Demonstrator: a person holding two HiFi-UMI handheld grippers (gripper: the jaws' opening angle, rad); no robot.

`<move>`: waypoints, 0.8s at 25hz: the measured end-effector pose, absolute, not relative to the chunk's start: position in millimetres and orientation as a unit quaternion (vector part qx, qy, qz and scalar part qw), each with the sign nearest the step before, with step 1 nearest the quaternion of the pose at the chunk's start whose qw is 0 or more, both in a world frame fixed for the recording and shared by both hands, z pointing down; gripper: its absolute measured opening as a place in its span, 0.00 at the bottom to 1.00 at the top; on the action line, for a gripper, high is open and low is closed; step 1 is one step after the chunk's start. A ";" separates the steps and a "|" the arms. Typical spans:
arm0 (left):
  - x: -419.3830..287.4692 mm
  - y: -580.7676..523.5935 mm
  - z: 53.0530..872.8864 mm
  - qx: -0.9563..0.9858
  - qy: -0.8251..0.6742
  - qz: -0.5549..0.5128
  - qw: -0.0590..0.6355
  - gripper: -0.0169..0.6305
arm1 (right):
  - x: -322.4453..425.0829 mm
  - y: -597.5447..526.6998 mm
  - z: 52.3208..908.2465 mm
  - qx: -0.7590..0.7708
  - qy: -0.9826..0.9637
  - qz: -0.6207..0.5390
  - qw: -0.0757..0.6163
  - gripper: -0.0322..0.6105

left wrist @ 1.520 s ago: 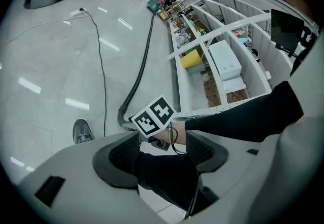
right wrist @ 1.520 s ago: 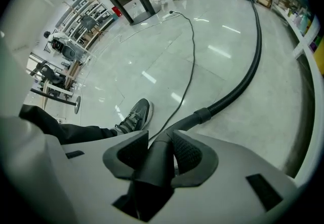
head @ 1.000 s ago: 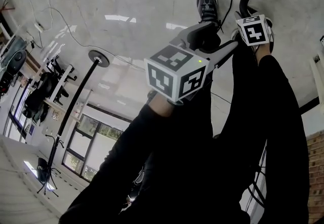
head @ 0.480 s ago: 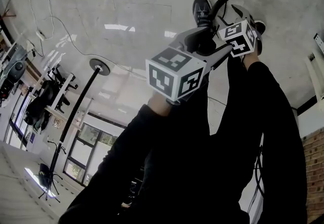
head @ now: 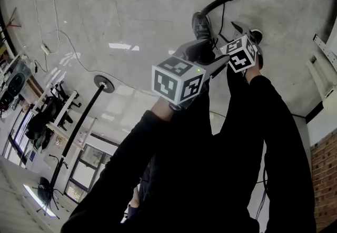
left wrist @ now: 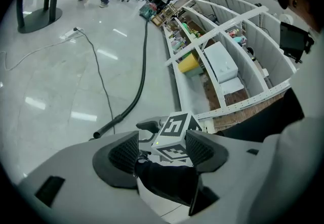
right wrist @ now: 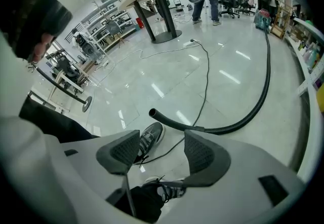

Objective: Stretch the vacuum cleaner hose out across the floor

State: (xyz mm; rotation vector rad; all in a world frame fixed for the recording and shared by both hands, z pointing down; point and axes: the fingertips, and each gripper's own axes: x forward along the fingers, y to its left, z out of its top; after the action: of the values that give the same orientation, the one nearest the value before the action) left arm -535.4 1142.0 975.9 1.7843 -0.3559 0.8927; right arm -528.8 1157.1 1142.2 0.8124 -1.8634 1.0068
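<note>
Through the head view I saw both tongs held out over the floor (head: 131,10), above the person's dark trousers (head: 210,163) and shoes (right wrist: 150,140). The left gripper (left wrist: 162,145) was released: its jaws stood wide apart and clasped nothing, and in the gap beyond them I could see the marker cube of the other tool and a dark sleeve. The right gripper (right wrist: 162,150) was released too. Its jaws had just been opening, and between them lay only open air, with the two shoes and pale floor below.

The vacuum cleaner hose (right wrist: 254,110) lay on the floor, free of both tongs. Its open end rested just ahead of the nearer shoe, and from there it swept in a long curve away towards the shelving (left wrist: 228,50) along the far right edge of the floor. A thin cable (right wrist: 206,81) ran across the floor beside it and crossed under the hose near its open end.

Further off, near the floor's far edge, I noted a round-based table (right wrist: 163,15) and several people standing
</note>
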 end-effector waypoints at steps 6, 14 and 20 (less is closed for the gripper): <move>-520.7 1155.4 932.3 0.768 -0.122 0.401 0.485 0.49 | -483.2 1177.0 1100.0 0.346 -0.730 0.418 0.415 0.46; -526.3 1162.9 869.4 0.781 -0.128 0.428 0.437 0.49 | -420.3 1207.9 1034.8 0.407 -0.693 0.479 0.352 0.46; -547.8 1164.0 810.9 0.791 -0.139 0.439 0.404 0.49 | -400.2 1206.8 950.5 0.465 -0.655 0.552 0.224 0.46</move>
State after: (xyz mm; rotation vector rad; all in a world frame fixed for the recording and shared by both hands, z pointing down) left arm -547.8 1164.0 810.9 1.9966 -0.3519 1.1080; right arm -400.2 1206.8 950.5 1.2839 -1.8069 1.5224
